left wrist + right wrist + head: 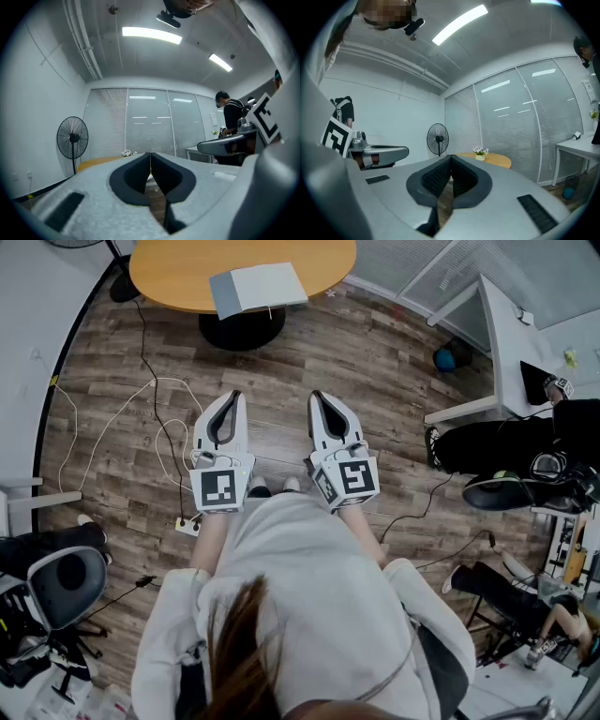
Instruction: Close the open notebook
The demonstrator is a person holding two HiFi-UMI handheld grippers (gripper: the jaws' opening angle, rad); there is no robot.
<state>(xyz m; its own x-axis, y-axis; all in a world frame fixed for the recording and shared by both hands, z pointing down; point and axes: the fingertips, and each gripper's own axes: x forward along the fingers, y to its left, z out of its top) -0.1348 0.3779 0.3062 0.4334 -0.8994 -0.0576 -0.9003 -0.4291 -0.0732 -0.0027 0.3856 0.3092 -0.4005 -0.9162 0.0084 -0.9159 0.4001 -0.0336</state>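
With left gripper (233,396) and right gripper (318,397) pressed together and empty, the far notebook (259,288) looks light and floppy, and is probably best lifted at its cover's free edge.

it was an office: blind-covered glass partitions (147,124), ceiling strip lights (151,34), a pedestal fan (72,137), a swivel chair (61,582).

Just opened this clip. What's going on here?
A person stands on a wood floor with a gripper in each hand, both held level and pointing towards a round wooden table ahead. The left gripper and right gripper are both shut with nothing between their jaws. The notebook lies near the table's closer edge, well away from both grippers, and neither is touching it.
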